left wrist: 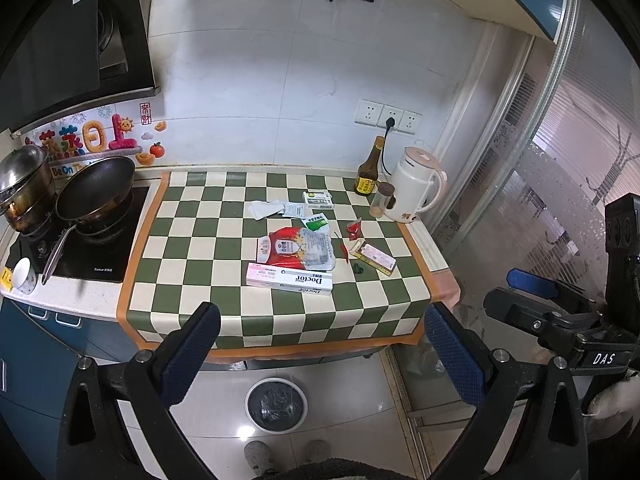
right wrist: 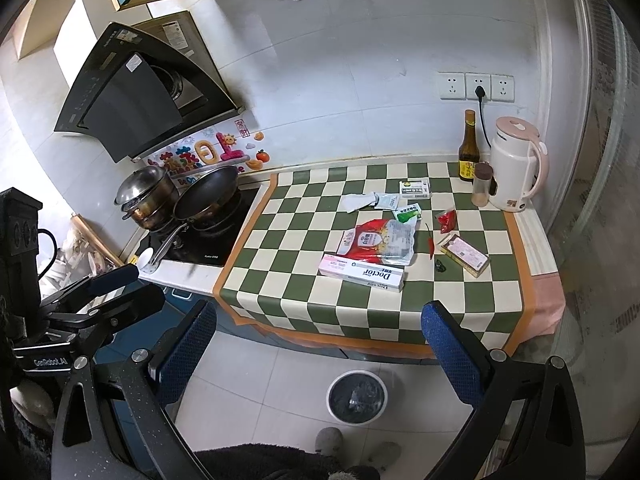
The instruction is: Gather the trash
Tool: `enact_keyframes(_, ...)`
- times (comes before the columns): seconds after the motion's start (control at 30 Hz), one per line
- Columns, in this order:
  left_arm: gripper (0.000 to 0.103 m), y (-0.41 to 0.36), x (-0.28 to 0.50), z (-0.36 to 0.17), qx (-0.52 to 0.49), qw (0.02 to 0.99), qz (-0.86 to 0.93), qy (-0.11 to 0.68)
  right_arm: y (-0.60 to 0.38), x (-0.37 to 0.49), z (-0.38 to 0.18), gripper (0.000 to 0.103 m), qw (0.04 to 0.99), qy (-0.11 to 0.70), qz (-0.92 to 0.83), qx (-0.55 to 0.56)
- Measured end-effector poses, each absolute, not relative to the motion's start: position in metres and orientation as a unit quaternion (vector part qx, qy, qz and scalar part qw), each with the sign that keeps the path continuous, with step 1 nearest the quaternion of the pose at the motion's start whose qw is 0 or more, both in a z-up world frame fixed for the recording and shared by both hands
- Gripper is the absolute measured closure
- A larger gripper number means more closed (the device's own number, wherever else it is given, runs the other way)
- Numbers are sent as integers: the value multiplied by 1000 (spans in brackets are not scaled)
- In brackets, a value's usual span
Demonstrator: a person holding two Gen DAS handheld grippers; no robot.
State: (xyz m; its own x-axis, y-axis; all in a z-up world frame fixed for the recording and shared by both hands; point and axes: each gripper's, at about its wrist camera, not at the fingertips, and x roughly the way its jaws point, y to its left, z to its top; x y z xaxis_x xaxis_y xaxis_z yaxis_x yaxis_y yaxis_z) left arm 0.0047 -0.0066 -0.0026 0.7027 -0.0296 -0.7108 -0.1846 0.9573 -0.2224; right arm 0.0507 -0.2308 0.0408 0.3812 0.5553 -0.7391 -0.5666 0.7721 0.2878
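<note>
Trash lies on a green-and-white checked cloth (left wrist: 192,280) (right wrist: 360,316): a Doctor toothpaste box (left wrist: 289,279) (right wrist: 362,272), a red and clear plastic bag (left wrist: 298,249) (right wrist: 380,243), a yellow-pink box (left wrist: 373,257) (right wrist: 466,255), a red wrapper (left wrist: 353,229) (right wrist: 447,220), white paper (left wrist: 264,208) (right wrist: 358,201) and a small white box (left wrist: 318,199) (right wrist: 415,189). A white bin with a black liner (left wrist: 276,405) (right wrist: 357,397) stands on the floor below. My left gripper (left wrist: 320,348) is open and empty, held back from the counter. My right gripper (right wrist: 320,344) is also open and empty.
A wok (left wrist: 94,190) (right wrist: 206,192) and a steel pot (left wrist: 24,184) (right wrist: 146,194) sit on the stove at left. A brown bottle (left wrist: 368,170) (right wrist: 468,148), a small jar (left wrist: 383,199) (right wrist: 481,184) and a white kettle (left wrist: 416,190) (right wrist: 516,164) stand at the back right. A glass sliding door (left wrist: 540,184) is right.
</note>
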Motion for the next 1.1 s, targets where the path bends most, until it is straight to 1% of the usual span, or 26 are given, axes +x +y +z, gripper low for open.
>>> enact_keyframes(1.1,0,-18,8,7,-137,913,36,382,-221,47,47,0,830,442,339,-9)
